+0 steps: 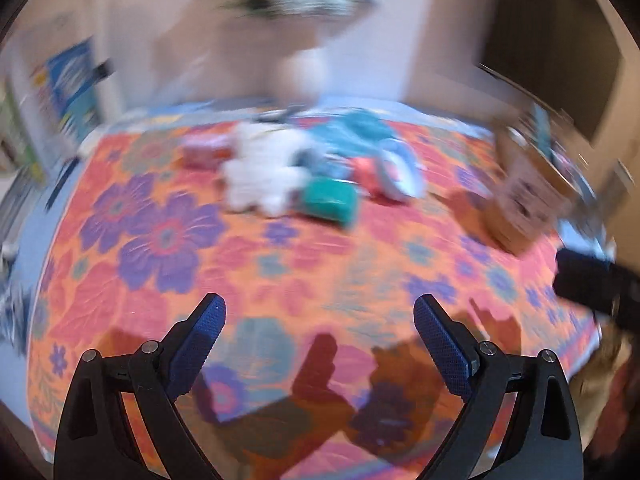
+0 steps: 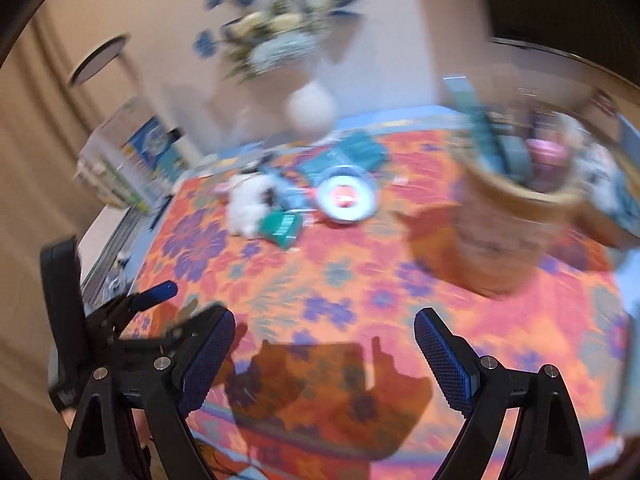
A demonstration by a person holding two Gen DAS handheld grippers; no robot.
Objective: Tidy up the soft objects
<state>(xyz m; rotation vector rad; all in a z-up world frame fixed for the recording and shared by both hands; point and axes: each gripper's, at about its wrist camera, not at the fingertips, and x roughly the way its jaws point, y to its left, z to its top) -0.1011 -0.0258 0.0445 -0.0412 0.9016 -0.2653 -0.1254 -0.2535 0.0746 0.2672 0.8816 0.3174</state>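
Soft objects (image 1: 304,168) lie in a heap well ahead of both my grippers, across a wide stretch of bare flowered bedspread (image 1: 280,264), and that gap is what the coming reach turns on. Seen from the left gripper (image 1: 320,316) the heap sits almost dead ahead; from the right gripper (image 2: 325,330) it lies ahead and off to the left, so I judge the left hand the better placed for the first pick. The basket (image 2: 504,232), which already seems to hold some items, stands ahead and right of the right gripper, nearer to it than the heap is. Both grippers have their jaws spread wide with nothing between them. Within the heap, the white plush toy (image 1: 260,176) is the largest piece, nearest the left side; a teal packet (image 1: 330,200) lies just beside it, toward me. Motion blur smears everything: I cannot make out the heap's long axis, what touches what, or what the blue-rimmed round item (image 2: 346,196) really is.
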